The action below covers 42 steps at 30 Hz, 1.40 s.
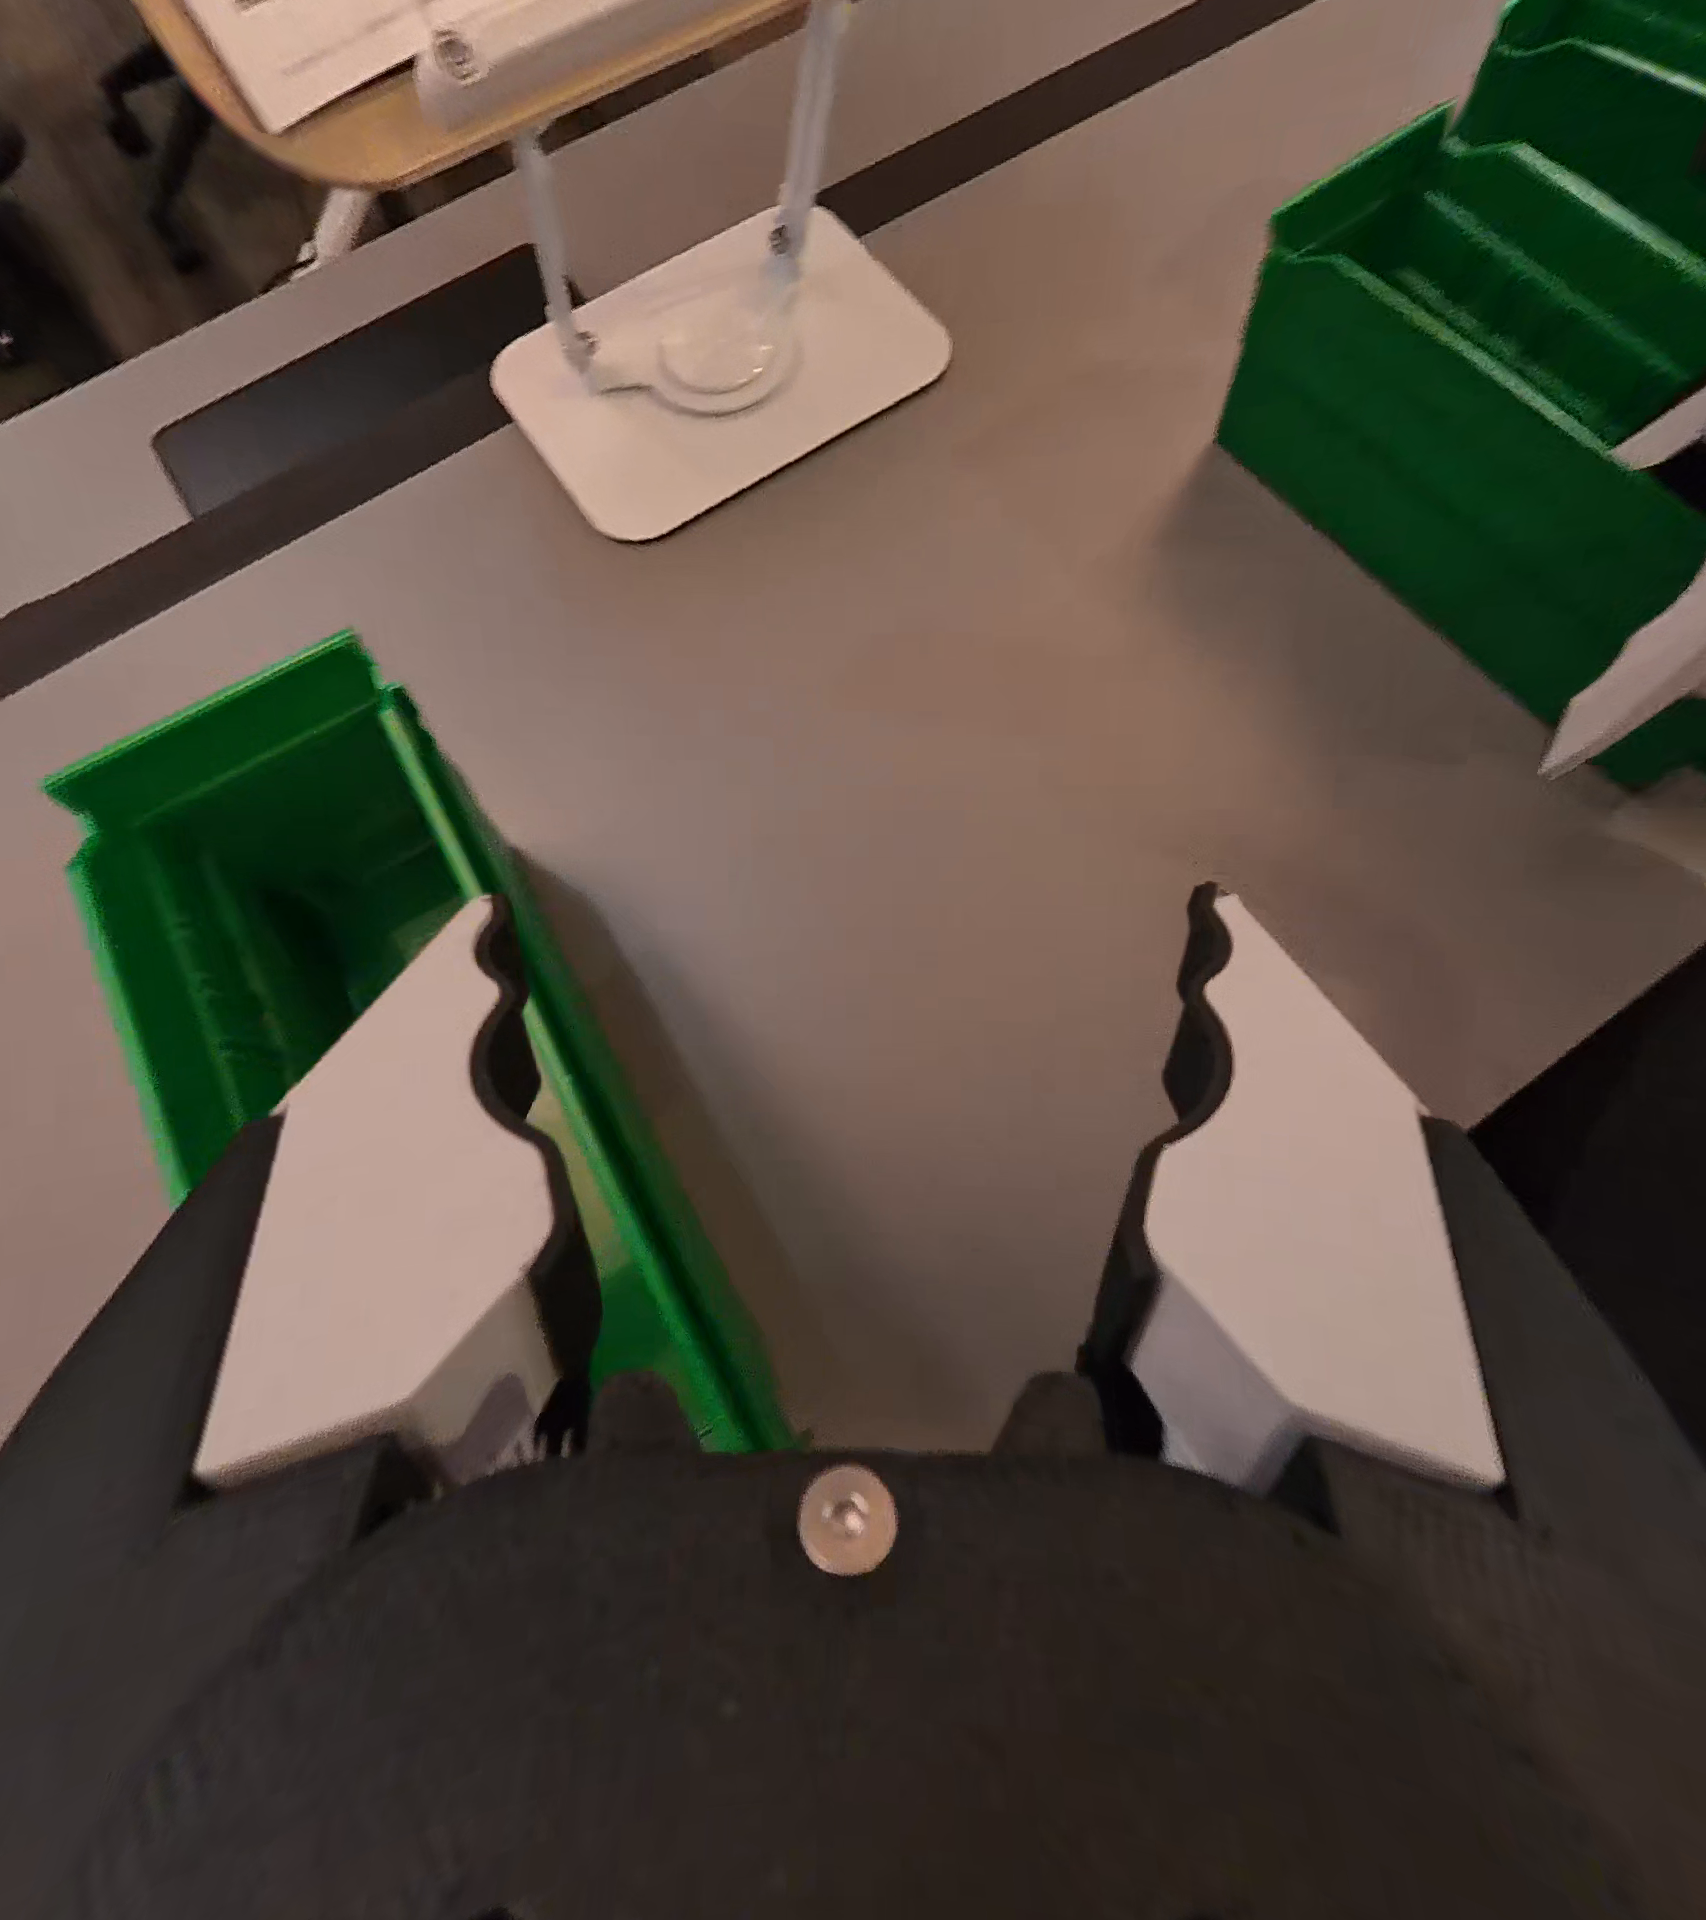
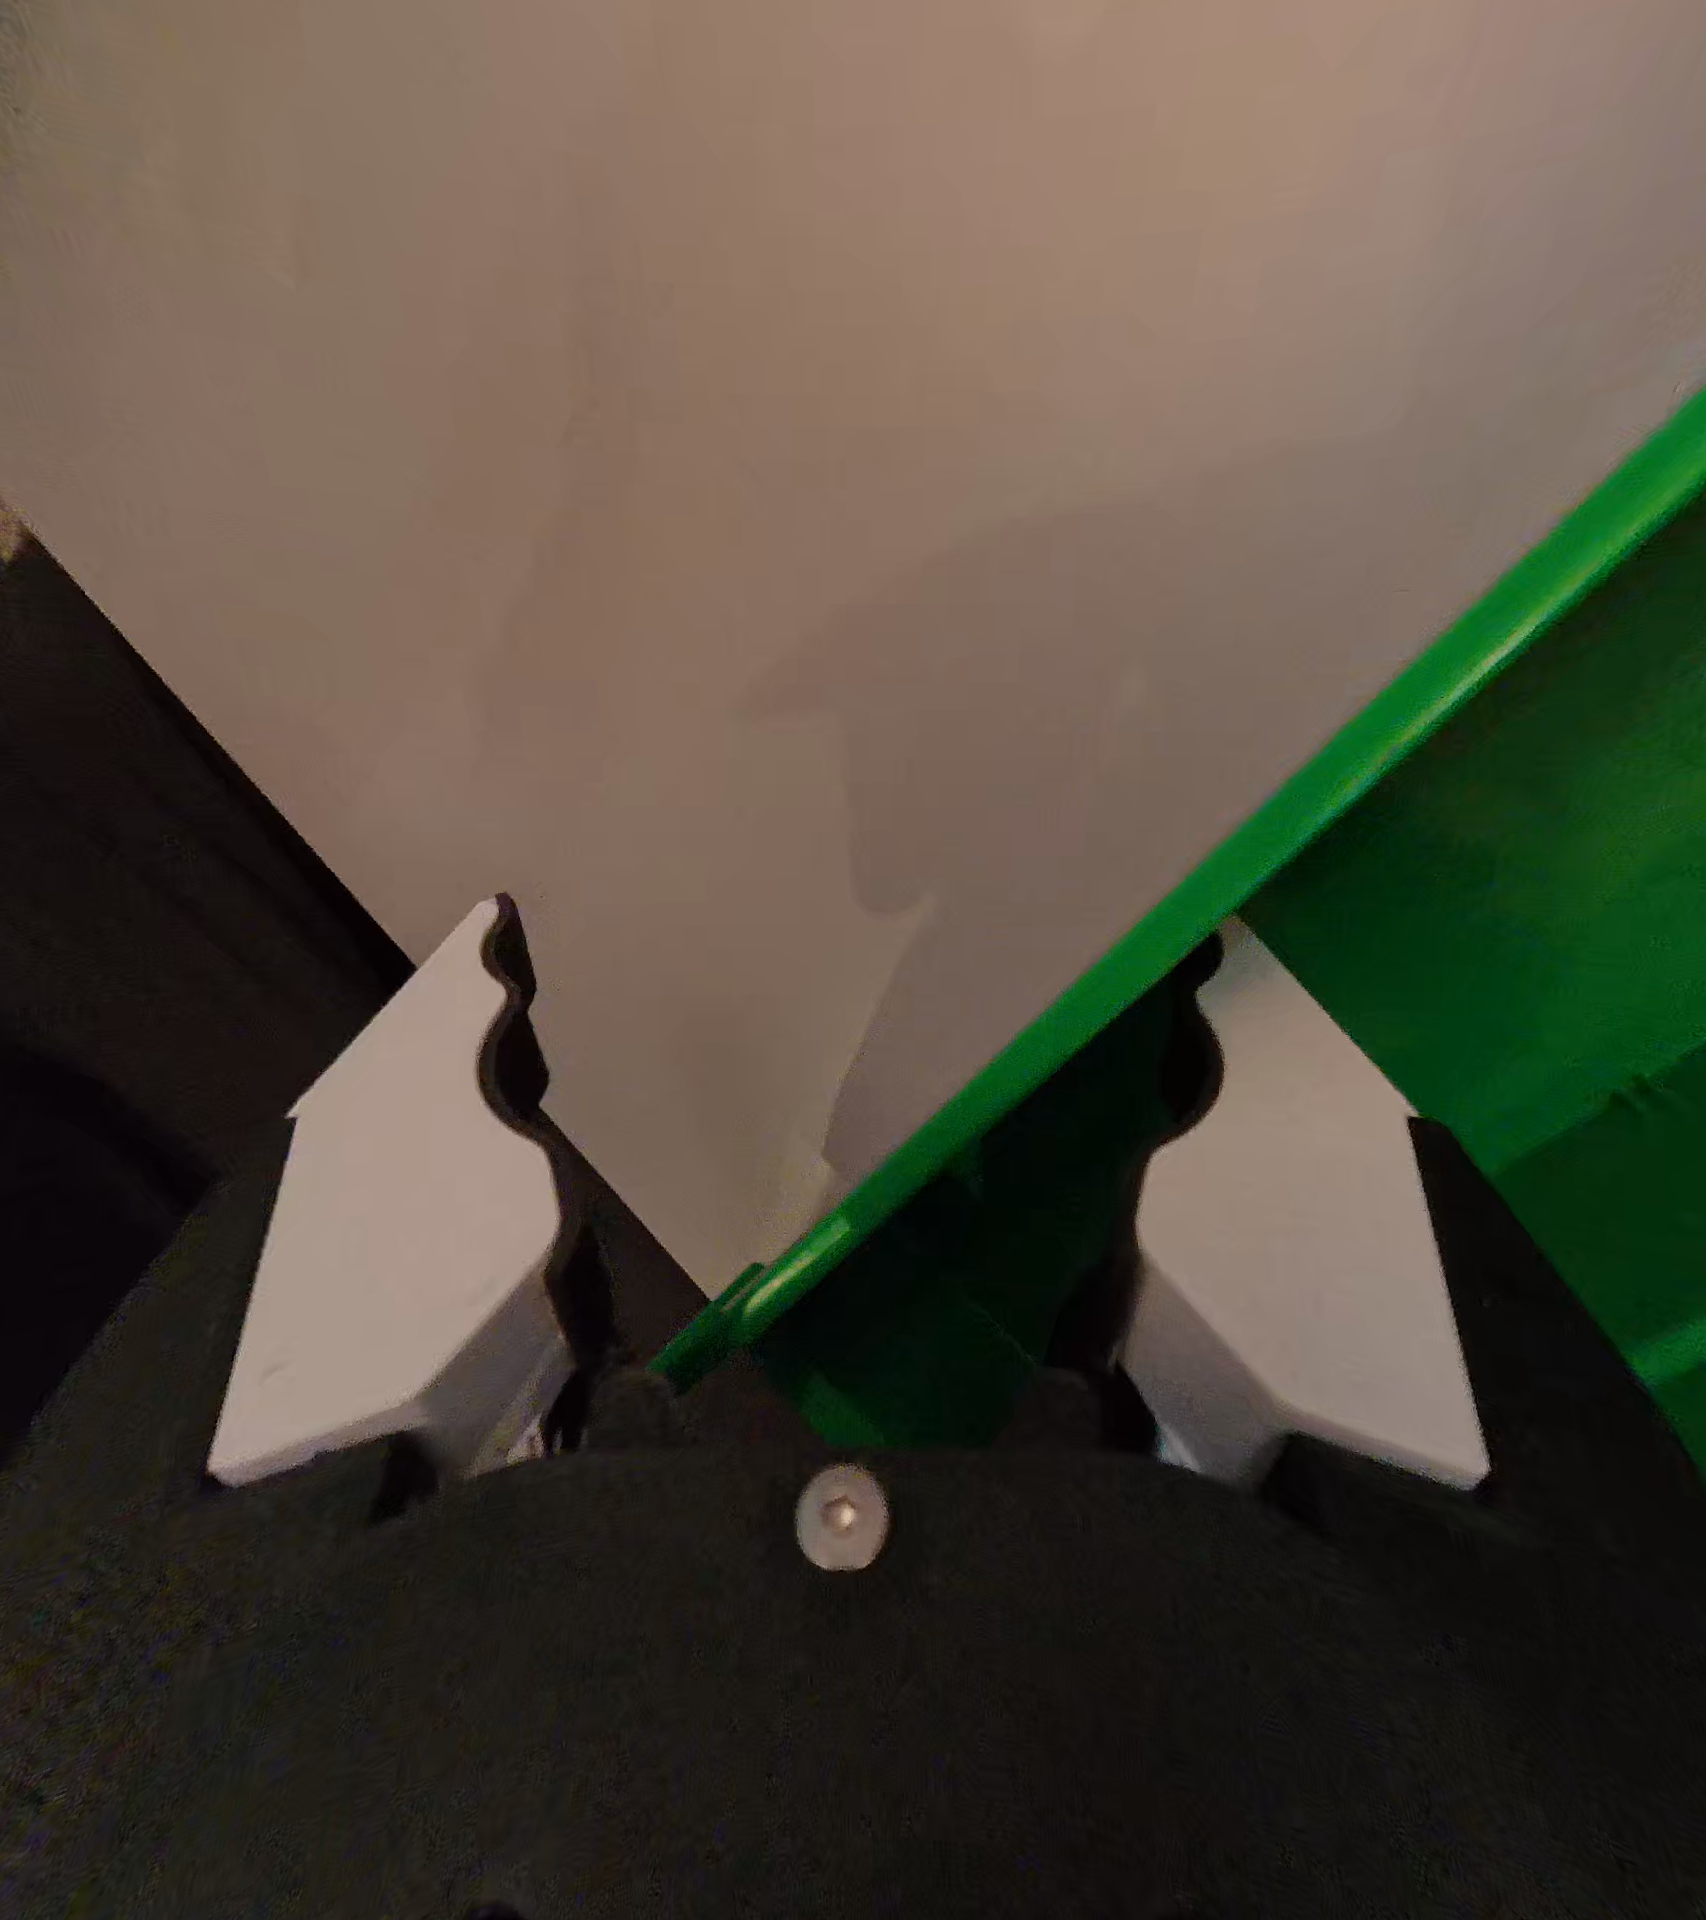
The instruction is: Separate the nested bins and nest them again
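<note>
One green bin (image 1: pixel 236 935) sat apart, lower left; both claws, left claw (image 1: pixel 849 914) and right claw (image 2: pixel 859 925), gaped wide, holding nothing; nesting remained

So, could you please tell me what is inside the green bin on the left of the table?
The green bin looks empty: only its ribbed inner walls and dark floor show. The left gripper, jaws open, covers its near end, so that part is hidden.

Dim, warm indoor light. Both wide-angle views bend at the edges and are softly blurred. A faint shadow falls on the tabletop (image 2: pixel 880 810) beside the green bin (image 2: pixel 1555 883).
</note>
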Motion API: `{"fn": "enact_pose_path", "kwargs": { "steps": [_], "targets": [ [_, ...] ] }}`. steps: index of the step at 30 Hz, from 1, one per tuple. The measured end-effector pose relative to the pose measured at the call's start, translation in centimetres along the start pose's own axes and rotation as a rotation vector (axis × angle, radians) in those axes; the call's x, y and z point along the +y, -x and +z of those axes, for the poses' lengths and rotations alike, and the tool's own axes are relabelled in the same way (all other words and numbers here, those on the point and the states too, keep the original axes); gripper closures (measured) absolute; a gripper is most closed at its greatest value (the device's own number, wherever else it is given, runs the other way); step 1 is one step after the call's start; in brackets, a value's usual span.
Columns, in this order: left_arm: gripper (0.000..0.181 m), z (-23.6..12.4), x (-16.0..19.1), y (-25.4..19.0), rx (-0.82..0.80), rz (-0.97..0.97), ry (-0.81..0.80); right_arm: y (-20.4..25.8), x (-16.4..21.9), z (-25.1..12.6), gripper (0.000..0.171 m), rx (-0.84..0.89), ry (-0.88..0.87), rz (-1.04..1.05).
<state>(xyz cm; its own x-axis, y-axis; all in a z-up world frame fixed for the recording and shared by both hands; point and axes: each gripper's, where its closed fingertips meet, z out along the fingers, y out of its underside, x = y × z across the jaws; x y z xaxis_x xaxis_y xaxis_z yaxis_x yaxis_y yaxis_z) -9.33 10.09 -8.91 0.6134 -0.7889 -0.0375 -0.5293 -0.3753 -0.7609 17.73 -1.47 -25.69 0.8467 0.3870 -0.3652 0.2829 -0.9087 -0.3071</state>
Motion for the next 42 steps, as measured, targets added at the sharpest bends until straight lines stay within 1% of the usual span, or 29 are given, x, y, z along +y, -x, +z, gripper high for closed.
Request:
{"fn": "enact_pose_path", "kwargs": {
  "steps": [4, 6, 9, 10, 11, 13, 14, 15, 16, 17, 18, 19, 21, 23, 25, 26, 28, 29, 31, 33, 35, 39, 42],
  "targets": [
    [0.058, 1.1, 0.2, -2.4, 0.080, -0.004, 0.022, 3.8, -3.0, 1.8, 0.048, -0.099, -0.015, 0.013],
    [0.058, 1.5, 0.3, -2.9, 0.099, -0.015, 0.027, 5.9, -4.7, 2.9, 0.044, -0.136, -0.022, 0.025],
    [0.060, 1.8, 0.2, -4.0, 0.136, -0.033, 0.024, 10.3, -7.3, 4.5, 0.020, -0.206, -0.032, -0.003],
    [0.061, 1.9, 0.2, -4.2, 0.139, -0.026, 0.026, 12.1, -8.1, 4.7, 0.014, -0.247, -0.041, -0.019],
    [0.062, 2.0, 0.2, -4.4, 0.143, -0.016, 0.031, 14.0, -9.1, 4.5, 0.015, -0.303, -0.071, -0.040],
    [0.064, 2.2, 0.1, -4.7, 0.136, 0.009, 0.040, 16.8, -10.8, 2.8, 0.025, -0.408, -0.146, -0.060],
    [0.067, 2.3, 0.1, -4.8, 0.135, 0.010, 0.040, 17.6, -11.2, 1.8, 0.024, -0.434, -0.166, -0.086],
    [0.068, 2.5, 0.0, -5.0, 0.145, 0.001, 0.039, 18.4, -11.7, 0.5, 0.027, -0.459, -0.204, -0.124],
    [0.068, 2.9, -0.1, -5.2, 0.162, -0.014, 0.039, 19.1, -12.1, -1.2, 0.036, -0.496, -0.253, -0.152],
    [0.068, 3.3, -0.1, -5.4, 0.179, -0.033, 0.044, 19.7, -12.2, -2.9, 0.040, -0.543, -0.293, -0.162],
    [0.067, 4.0, 0.1, -5.6, 0.196, -0.060, 0.062, 19.8, -12.4, -4.3, 0.043, -0.571, -0.333, -0.163],
    [0.062, 4.8, 0.4, -5.9, 0.218, -0.084, 0.090, 19.0, -12.6, -5.3, 0.047, -0.559, -0.374, -0.153],
    [0.058, 6.6, 1.1, -6.1, 0.239, -0.140, 0.138, 15.8, -12.6, -5.1, 0.049, -0.461, -0.412, -0.109],
    [0.055, 8.2, 1.2, -6.9, 0.321, -0.226, 0.150, 13.5, -11.6, -3.4, 0.049, -0.445, -0.383, -0.050],
    [0.054, 9.9, 1.5, -7.1, 0.362, -0.289, 0.163, 13.1, -9.8, -0.8, 0.047, -0.496, -0.286, -0.009],
    [0.054, 10.7, 1.7, -7.1, 0.379, -0.316, 0.171, 13.4, -8.7, 0.4, 0.037, -0.529, -0.230, 0.001],
    [0.054, 11.8, 1.6, -7.6, 0.431, -0.348, 0.171, 14.5, -7.8, 1.7, 0.040, -0.595, -0.191, -0.011],
    [0.053, 12.2, 1.5, -7.8, 0.448, -0.337, 0.171, 15.1, -7.7, 2.0, 0.041, -0.631, -0.184, -0.009],
    [0.048, 12.7, 1.7, -7.4, 0.405, -0.289, 0.190, 15.9, -7.9, 2.6, 0.043, -0.664, -0.190, -0.002],
    [0.043, 12.8, 1.9, -7.3, 0.396, -0.262, 0.221, 17.3, -8.0, 3.1, 0.039, -0.701, -0.194, -0.028],
    [0.038, 12.9, 2.2, -7.7, 0.419, -0.256, 0.259, 18.9, -7.7, 3.6, 0.036, -0.737, -0.180, -0.056],
    [0.030, 13.3, 4.1, -7.5, 0.358, -0.137, 0.389, 21.2, -6.9, 4.8, 0.036, -0.805, -0.141, -0.122],
    [0.028, 14.0, 6.6, -7.8, 0.319, -0.024, 0.515, 21.4, -5.8, 5.6, 0.037, -0.810, -0.086, -0.135]
  ]
}}
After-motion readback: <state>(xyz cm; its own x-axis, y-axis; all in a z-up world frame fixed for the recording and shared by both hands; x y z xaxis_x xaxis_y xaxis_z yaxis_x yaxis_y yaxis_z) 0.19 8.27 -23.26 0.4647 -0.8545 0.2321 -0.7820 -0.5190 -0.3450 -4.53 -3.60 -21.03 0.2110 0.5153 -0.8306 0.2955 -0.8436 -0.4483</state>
